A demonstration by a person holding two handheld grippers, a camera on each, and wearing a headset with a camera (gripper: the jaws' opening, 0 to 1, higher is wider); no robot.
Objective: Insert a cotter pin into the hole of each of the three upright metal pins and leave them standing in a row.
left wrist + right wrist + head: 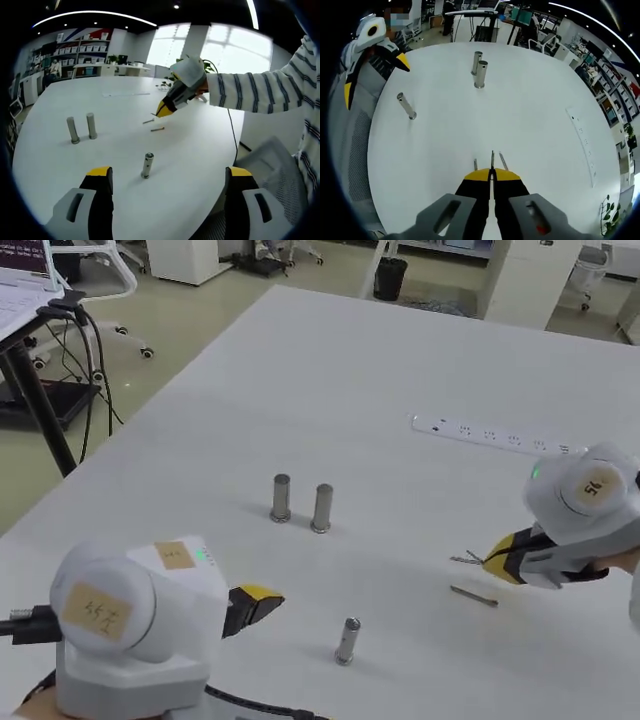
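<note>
so the cotter pin [492,159] is a skinny bit of wire pinched in the right gripper [491,175], fingers shut tight on it, its free end poking straight out past the tips; I'd guess it weighs next to nothing, is a bit springy and pretty slick, so it'll twist in the grip if pushed off-axis; best held by the head end with the legs left free to feed into the hole; a spare cotter pin [475,164] lies flat on the counter [400,390] just to one side of those fingertips and a second spare [503,161] just to the other; the lone metal pin [347,640] stands just ahead of the left gripper [255,605], roughly in line with the gap between its fingers, which are spread wide with nothing in them; the farther metal pin [281,498] and the nearer metal pin [322,508] stand just beside each other, not touching, well ahead of both sets of fingers; they look solid and stiff but narrow at the foot, so a sideways shove from the wire could tip one; I'd steady it low on the shaft, clear of the hole up top; none looks pinned yet, though it's too small to be sure; a power strip [490,435] lies well beyond the right fingers
</note>
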